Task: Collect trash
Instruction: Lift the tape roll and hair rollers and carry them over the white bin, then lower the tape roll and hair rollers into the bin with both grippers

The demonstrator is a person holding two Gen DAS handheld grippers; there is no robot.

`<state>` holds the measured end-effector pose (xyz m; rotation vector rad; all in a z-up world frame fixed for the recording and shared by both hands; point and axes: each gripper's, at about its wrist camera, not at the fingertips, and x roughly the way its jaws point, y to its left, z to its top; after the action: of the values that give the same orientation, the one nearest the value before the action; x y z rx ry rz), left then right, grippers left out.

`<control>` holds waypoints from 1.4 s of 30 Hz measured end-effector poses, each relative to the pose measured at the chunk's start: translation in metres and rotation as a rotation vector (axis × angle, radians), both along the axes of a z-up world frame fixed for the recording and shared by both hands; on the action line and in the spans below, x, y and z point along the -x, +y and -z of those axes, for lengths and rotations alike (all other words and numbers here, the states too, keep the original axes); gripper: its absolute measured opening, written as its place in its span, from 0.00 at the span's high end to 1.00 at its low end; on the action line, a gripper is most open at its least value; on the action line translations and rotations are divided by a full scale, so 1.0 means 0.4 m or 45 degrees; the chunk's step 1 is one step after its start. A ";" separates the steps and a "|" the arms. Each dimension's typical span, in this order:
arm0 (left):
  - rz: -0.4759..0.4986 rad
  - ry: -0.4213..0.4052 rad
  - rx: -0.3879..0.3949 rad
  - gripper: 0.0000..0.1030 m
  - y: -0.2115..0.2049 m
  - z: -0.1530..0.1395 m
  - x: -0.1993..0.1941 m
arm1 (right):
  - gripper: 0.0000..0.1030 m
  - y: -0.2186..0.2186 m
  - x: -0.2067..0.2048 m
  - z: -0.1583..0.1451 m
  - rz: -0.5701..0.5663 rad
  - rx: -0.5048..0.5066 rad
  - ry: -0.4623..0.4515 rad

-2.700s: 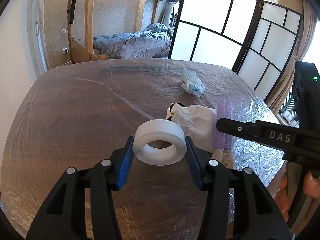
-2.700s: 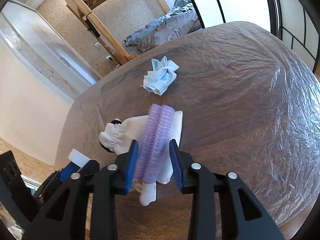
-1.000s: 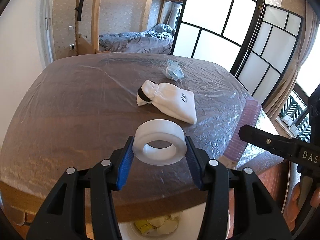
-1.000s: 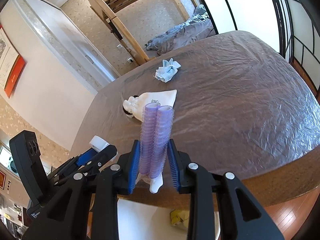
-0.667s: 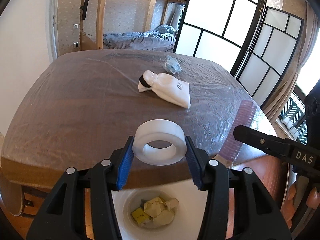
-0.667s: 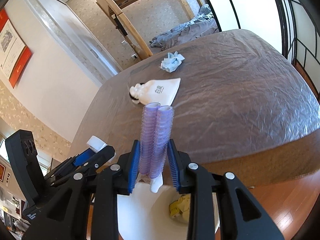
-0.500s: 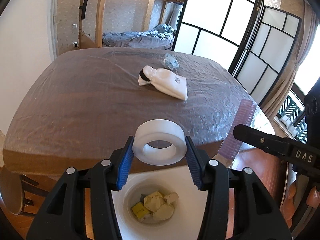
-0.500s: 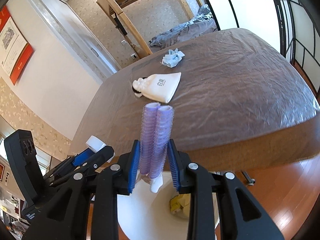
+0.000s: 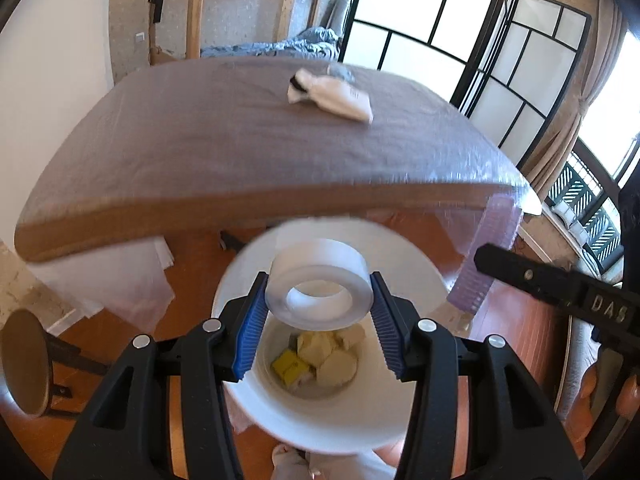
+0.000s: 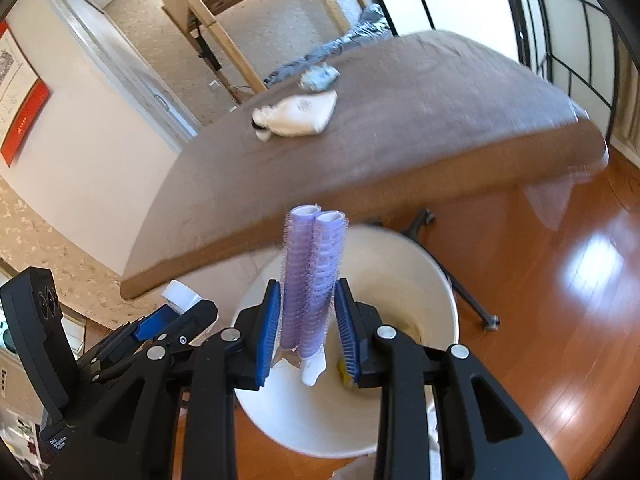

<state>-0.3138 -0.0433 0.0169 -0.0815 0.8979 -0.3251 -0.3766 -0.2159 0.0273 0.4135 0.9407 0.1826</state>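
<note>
Left gripper (image 9: 318,312) clamps a tape roll (image 9: 319,294) over the white bin (image 9: 400,412); right gripper (image 10: 307,320) pinches purple hair rollers (image 10: 313,276) — also above the bin, off the table edge (image 10: 360,196).

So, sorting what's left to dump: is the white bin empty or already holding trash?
Holding trash: yellowish crumpled scraps lie at the bottom of the white bin.
</note>
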 end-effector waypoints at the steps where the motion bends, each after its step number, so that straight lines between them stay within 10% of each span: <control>1: 0.000 0.007 -0.001 0.51 0.004 0.004 0.007 | 0.72 0.003 0.008 0.008 0.000 -0.002 0.011; 42: -0.125 0.145 -0.065 0.51 -0.022 0.144 0.053 | 0.72 0.000 0.009 0.116 -0.060 0.070 0.099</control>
<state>-0.3349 -0.0522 -0.0407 -0.0970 1.0113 -0.2077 -0.3804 -0.2158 -0.0189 0.3498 1.0299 0.1839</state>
